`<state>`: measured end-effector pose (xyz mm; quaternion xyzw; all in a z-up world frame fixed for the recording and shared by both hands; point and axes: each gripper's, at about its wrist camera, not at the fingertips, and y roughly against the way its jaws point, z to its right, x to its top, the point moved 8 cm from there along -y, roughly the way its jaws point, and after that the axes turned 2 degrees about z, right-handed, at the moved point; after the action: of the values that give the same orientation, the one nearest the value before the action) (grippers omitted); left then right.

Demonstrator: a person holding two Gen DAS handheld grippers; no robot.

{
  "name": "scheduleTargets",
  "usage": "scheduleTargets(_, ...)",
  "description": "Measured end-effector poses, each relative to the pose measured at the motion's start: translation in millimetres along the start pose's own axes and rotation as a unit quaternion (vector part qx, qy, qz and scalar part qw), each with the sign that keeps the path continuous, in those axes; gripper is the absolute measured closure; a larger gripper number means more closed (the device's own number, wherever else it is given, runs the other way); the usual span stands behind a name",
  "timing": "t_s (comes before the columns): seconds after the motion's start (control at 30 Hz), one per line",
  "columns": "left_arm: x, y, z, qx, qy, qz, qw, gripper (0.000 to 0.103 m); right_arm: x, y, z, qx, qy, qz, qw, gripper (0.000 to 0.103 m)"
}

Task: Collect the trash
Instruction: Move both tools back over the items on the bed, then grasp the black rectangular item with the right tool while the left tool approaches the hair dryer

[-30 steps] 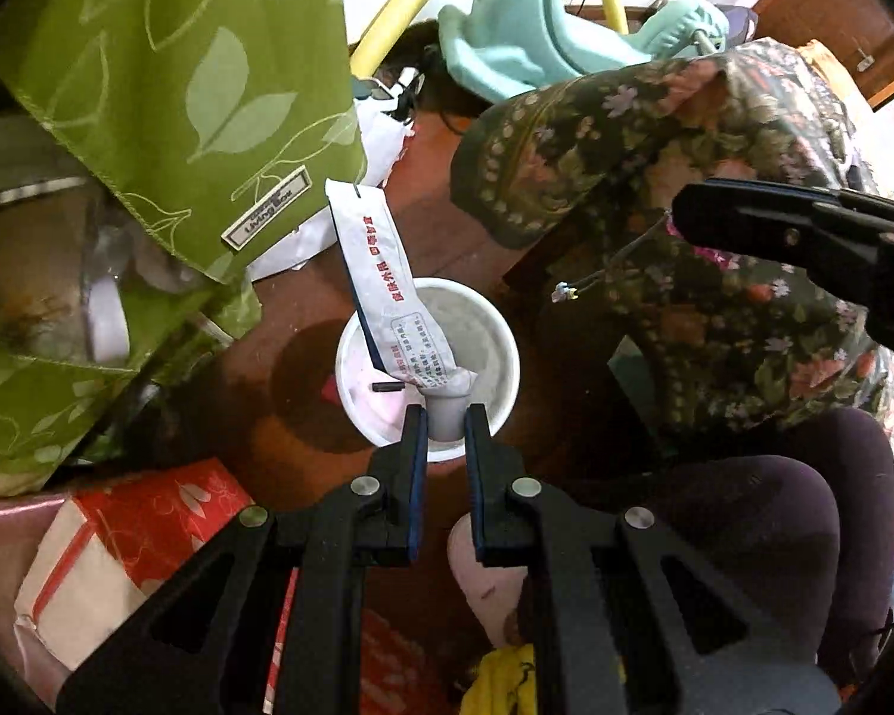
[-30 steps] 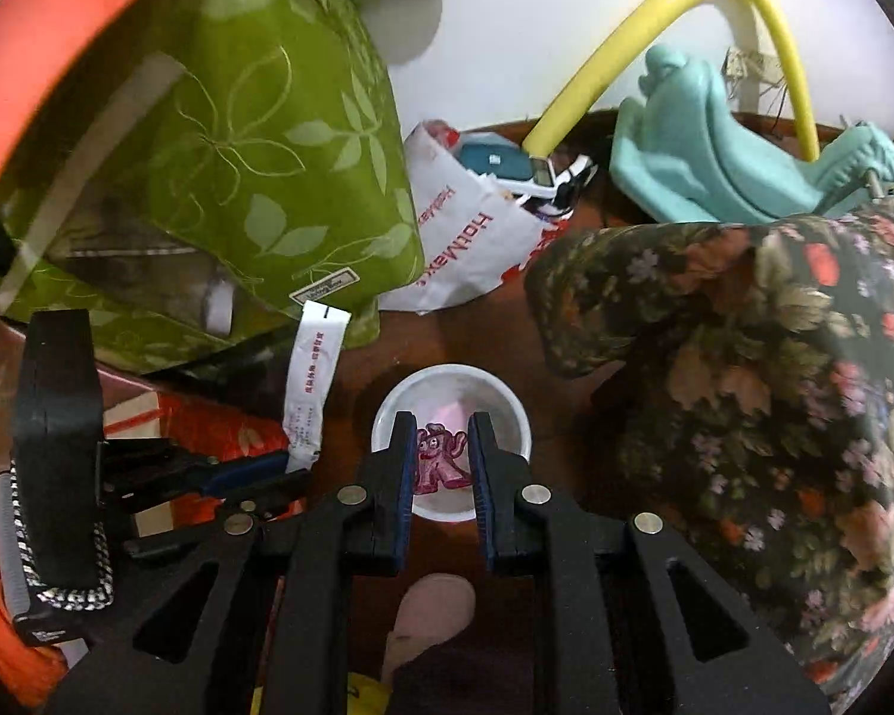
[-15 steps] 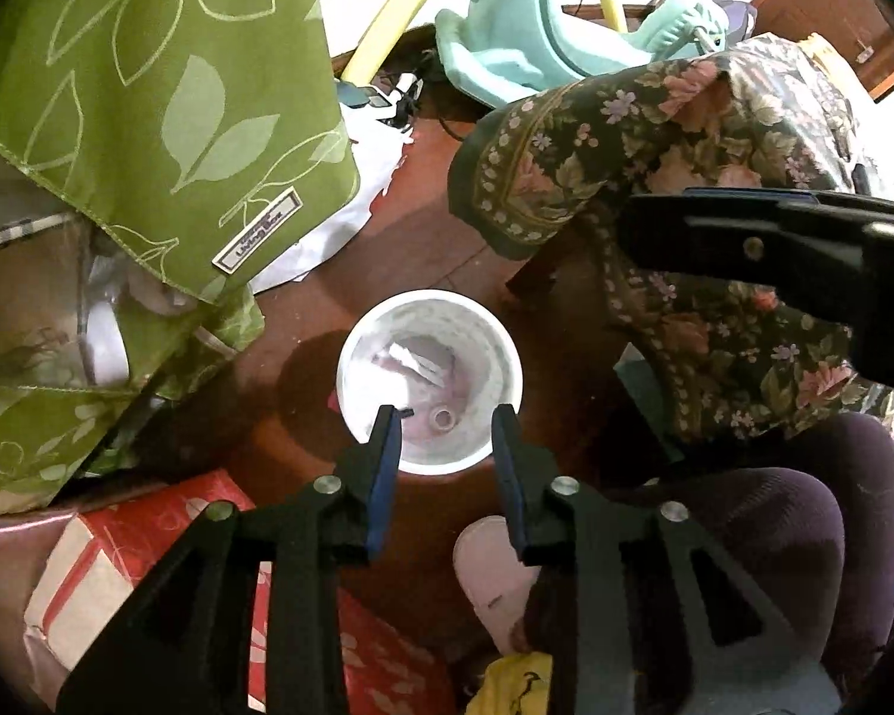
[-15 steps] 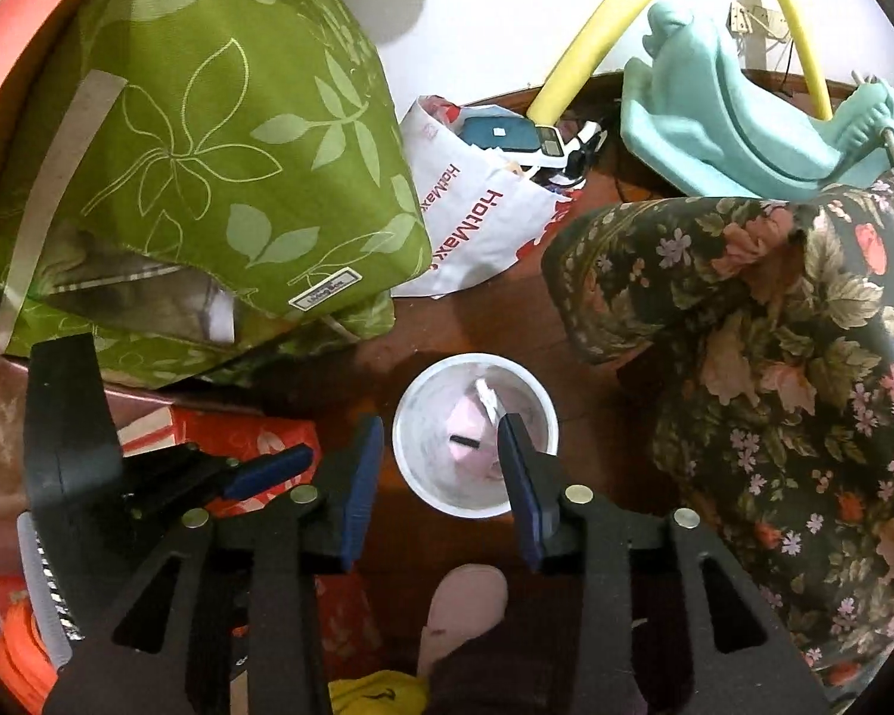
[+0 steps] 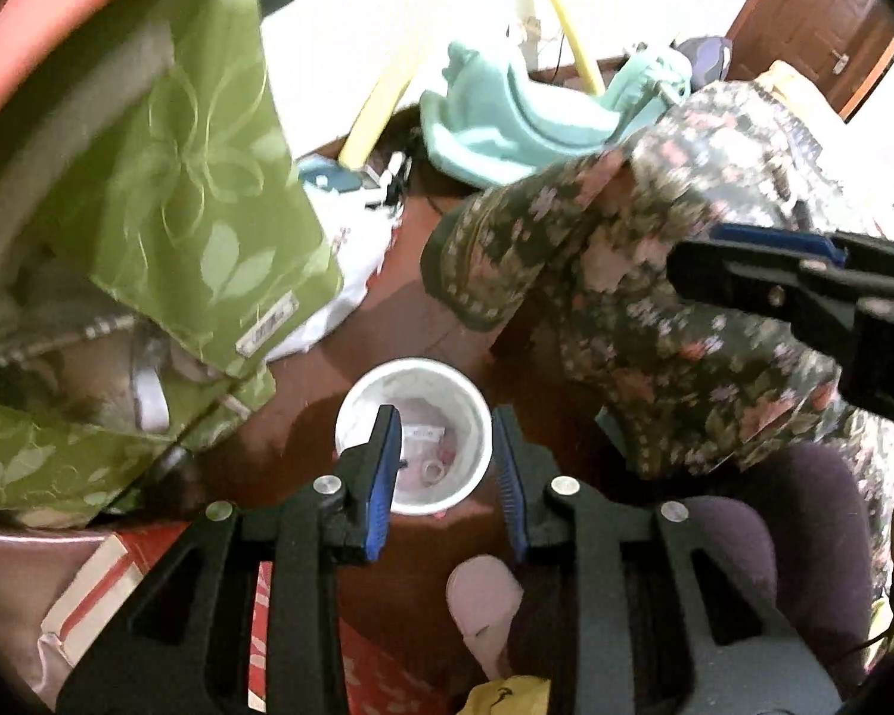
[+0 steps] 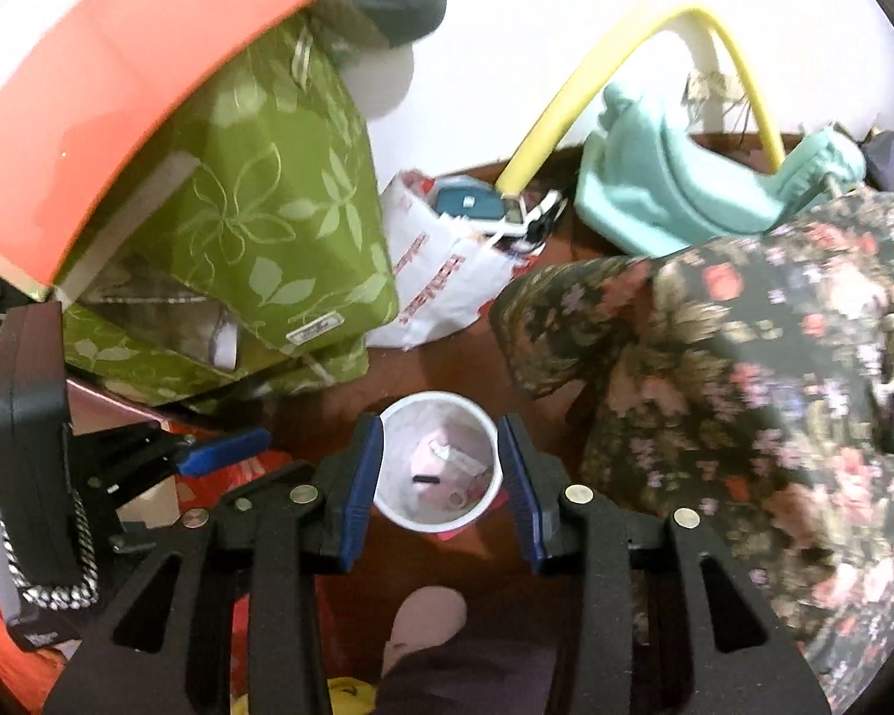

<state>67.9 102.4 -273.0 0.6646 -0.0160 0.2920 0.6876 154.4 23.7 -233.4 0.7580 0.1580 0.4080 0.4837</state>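
A white trash bin (image 5: 412,367) (image 6: 440,398) stands on the brown floor, far below both grippers. Inside it lie a white tube wrapper (image 5: 423,432), a pink wrapper (image 6: 432,460) and a small black piece (image 6: 426,479). My left gripper (image 5: 444,424) points down over the bin, open, with nothing between its blue pads. My right gripper (image 6: 440,428) hangs over the same bin, also open and empty. Each gripper shows at the edge of the other's view: the right one's fingers (image 5: 769,241), the left one's fingers (image 6: 223,453).
A green leaf-print bag (image 6: 280,238) and a white plastic bag (image 6: 447,280) crowd the left of the bin. A person's floral garment (image 6: 715,393) fills the right, a pink slipper (image 5: 483,608) lies below. A teal toy (image 6: 673,202), yellow tube (image 6: 566,119) and red box (image 5: 119,572) lie around.
Both grippers opened and let their pieces fall: the white tube and the pink wrapper now lie in the bin. Both hands then rose, so the bin looks smaller and farther away.
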Motion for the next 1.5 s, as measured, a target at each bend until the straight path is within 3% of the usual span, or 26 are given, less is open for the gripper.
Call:
scheduleTargets(0.37, 50.5, 63.0, 78.1, -0.020, -0.018, 0.096, 0.9950, 0.072, 0.3, 92.5, 65.6, -0.057, -0.018, 0.112, 0.992, 0.066)
scheduleTargets(0.53, 70.6, 79.9, 124.8, -0.041, -0.032, 0.129, 0.9903, 0.054, -6.1, 144.9, 107.6, -0.111, -0.023, 0.169, 0.979, 0.067)
scheduleTargets(0.73, 94.9, 89.4, 187.3, -0.052, -0.069, 0.158, 0.9837, 0.044, -17.8, 194.4, 164.2, -0.168, -0.041, 0.209, 0.963, 0.067)
scheduleTargets(0.87, 113.6, 85.1, 224.2, -0.073, -0.068, 0.163, 0.9815, 0.037, -27.5, 210.7, 200.4, -0.190, -0.060, 0.209, 0.957, 0.067)
scheduleTargets(1.07, 139.3, 65.3, 252.0, -0.068, -0.054, 0.178, 0.9802, 0.031, -47.6, 212.0, 257.6, -0.217, -0.094, 0.185, 0.954, 0.066)
scheduleTargets(1.17, 148.7, 46.7, 264.2, -0.074, -0.055, 0.164, 0.9821, 0.030, -57.5, 203.5, 282.3, -0.226, -0.112, 0.162, 0.954, 0.055)
scheduleTargets(1.23, 154.9, 31.6, 272.2, -0.078, -0.056, 0.154, 0.9835, 0.030, -62.5, 193.8, 297.1, -0.222, -0.125, 0.151, 0.955, 0.044)
scheduleTargets(1.5, 164.9, -26.9, 288.1, -0.066, -0.077, 0.113, 0.9885, 0.030, -71.4, 118.5, 346.4, -0.161, -0.195, 0.072, 0.965, 0.044)
